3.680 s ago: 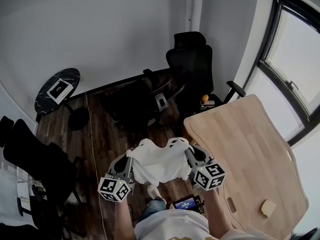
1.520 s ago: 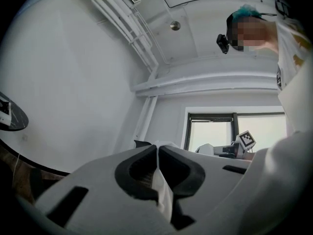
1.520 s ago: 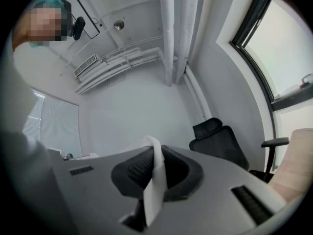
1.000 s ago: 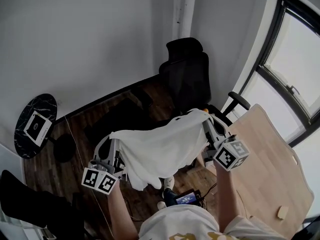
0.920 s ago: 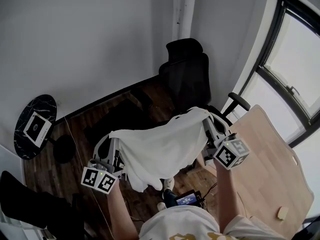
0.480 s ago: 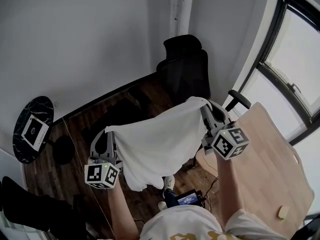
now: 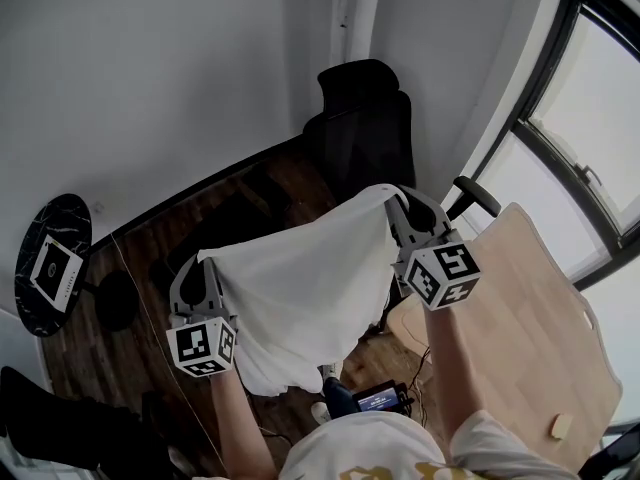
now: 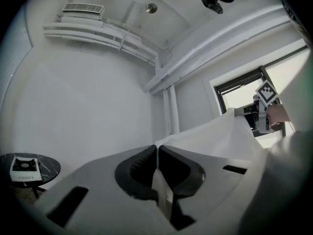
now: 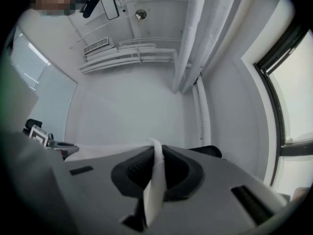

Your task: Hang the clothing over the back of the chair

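Left gripper [image 7: 204,268] and right gripper [image 7: 398,204] are each clamped on a top corner of the white garment [image 7: 300,288]. It hangs spread in the air, just short of the black office chair [image 7: 365,128]. The garment's long axis runs gripper to gripper, hem downward.

Risk: the thin pinch grips may slip, or the drooping hem may catch the chair's back and drape lopsided.

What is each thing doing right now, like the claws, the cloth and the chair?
Left claw: shut on the cloth's edge.
Right claw: shut on the cloth's other end.
Cloth: held up, spread between both claws, bottom hanging loose.
Chair: upright, back bare, no cloth on it yet.
Round table: upright, a flat white thing lying on top.
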Demonstrator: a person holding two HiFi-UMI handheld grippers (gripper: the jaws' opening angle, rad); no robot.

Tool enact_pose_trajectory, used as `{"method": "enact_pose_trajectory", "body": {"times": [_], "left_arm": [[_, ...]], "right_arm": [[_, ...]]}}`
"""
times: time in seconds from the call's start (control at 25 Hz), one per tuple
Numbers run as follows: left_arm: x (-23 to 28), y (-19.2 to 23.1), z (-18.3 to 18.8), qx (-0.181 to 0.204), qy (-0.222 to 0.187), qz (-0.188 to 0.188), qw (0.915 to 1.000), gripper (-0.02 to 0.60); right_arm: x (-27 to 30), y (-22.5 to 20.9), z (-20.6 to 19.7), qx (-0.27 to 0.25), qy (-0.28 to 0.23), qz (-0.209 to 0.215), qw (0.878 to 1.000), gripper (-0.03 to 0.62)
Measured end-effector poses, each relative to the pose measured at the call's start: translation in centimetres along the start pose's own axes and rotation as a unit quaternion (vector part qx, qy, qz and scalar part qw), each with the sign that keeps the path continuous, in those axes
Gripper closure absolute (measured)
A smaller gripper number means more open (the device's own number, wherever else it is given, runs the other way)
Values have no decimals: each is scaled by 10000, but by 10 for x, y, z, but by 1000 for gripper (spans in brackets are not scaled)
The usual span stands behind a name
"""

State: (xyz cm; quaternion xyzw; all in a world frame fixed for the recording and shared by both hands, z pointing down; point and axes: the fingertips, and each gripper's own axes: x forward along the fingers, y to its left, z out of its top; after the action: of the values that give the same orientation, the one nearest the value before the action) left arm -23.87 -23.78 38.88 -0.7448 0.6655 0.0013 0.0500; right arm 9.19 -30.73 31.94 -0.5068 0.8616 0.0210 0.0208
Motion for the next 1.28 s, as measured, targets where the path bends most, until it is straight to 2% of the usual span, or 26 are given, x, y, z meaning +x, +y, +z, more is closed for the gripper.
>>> {"method": "enact_pose_trajectory", "body": {"times": [0.24,0.36,0.44,0.76,0.92,1.12,1.2,1.28], "left_arm": [[24,12,-17,465,318,159,9983,558],[34,15,-20,1113,464,246,9924,558],[40,16,-22,1396,520,255,9885,558],[73,34,-49,1649,842,298,9823,558],[85,35,-83,1670,1165,216,9788,558],[90,35,-138,1533,1674,162,9738,558],[90,32,-155,1505,1839,88,9713,558],[89,26,-169,1545,1998,-17,9676,557]], "right_arm": [[33,-3,-12,-422,113,-41,9990,565],[51,-2,-19,-481,183,-24,9987,565],[62,-2,-23,-537,228,-18,9983,565],[104,-9,-55,-645,484,-43,9967,565],[121,-12,-87,-823,785,-8,9935,565],[130,-17,-139,-1281,1335,59,9827,565],[132,-14,-157,-1270,1523,117,9801,565],[133,-13,-167,-1042,1581,165,9818,565]]}}
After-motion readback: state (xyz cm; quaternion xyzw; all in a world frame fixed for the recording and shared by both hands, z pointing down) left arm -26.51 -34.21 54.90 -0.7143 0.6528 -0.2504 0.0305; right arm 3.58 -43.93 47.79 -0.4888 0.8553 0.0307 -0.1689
